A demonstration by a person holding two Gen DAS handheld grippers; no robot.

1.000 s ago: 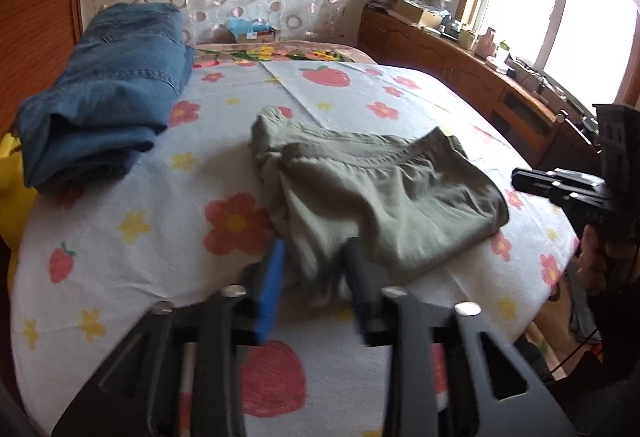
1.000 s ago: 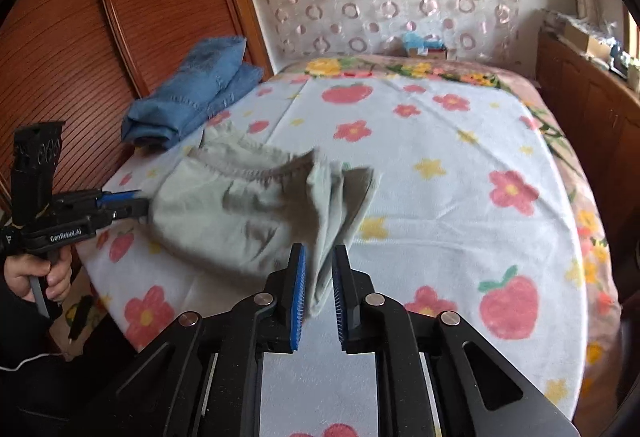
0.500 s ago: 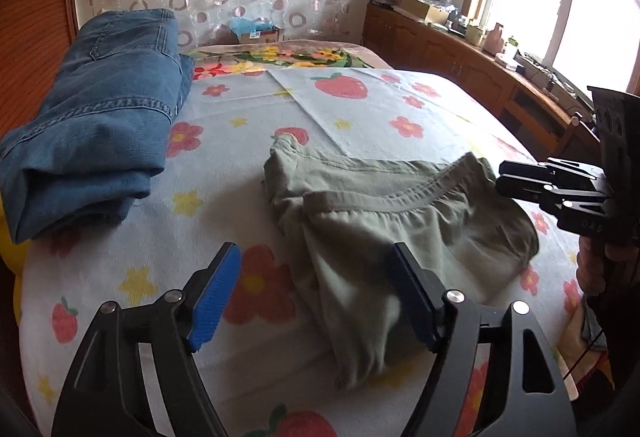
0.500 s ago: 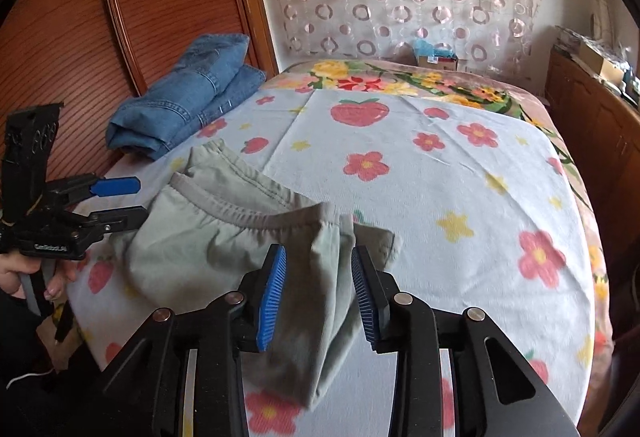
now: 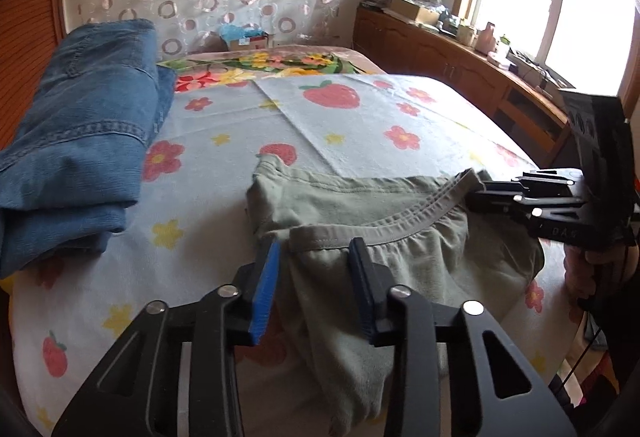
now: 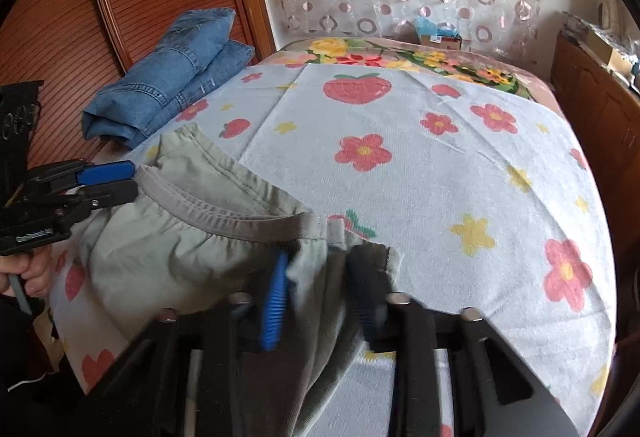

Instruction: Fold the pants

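Both claws closing on the waistband of the green pants

Nearest, the left claw point(image 5: 314, 273) is closing, its jaws not yet pressing the waistband corner between them; the right claw point(image 6: 320, 281) is closing over the other corner, contact blurred. The green pants point(image 5: 400, 237) lie crumpled at the near edge of the flowered bed point(image 6: 440, 165). I'd pinch the doubled band fully, then draw both corners apart evenly. Beyond lie folded jeans point(image 5: 80, 141).
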